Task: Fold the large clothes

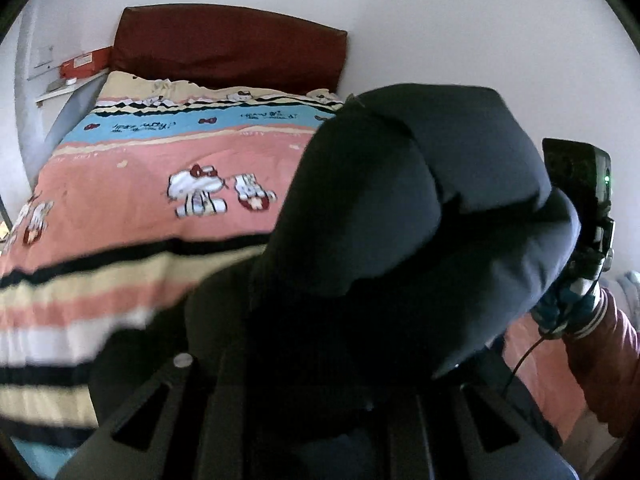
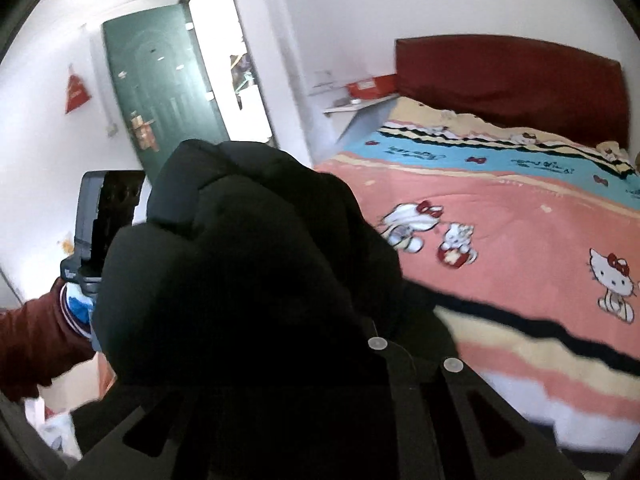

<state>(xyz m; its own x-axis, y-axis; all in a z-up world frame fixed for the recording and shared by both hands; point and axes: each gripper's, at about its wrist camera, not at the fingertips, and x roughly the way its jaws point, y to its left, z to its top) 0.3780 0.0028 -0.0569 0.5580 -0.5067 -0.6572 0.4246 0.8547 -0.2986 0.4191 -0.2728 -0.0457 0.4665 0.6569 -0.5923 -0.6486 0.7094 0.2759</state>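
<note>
The left wrist view looks forward and down along its own gripper's fingers (image 1: 224, 408), so near a dark padded jacket (image 1: 400, 220) that the cloth fills the lower middle; beyond lie the bed (image 1: 140, 200) and red headboard (image 1: 228, 44), with the other gripper's camera unit (image 1: 580, 184) at the right edge. The right wrist view looks the same way from further right, equally close to the jacket (image 2: 240, 260), with a green door (image 2: 160, 92) at left. Both share the jacket, bed, headboard and wall shelf (image 2: 360, 106).

Dark puffy jacket (image 1: 400, 208) hangs bunched, lifted above the bed.
</note>
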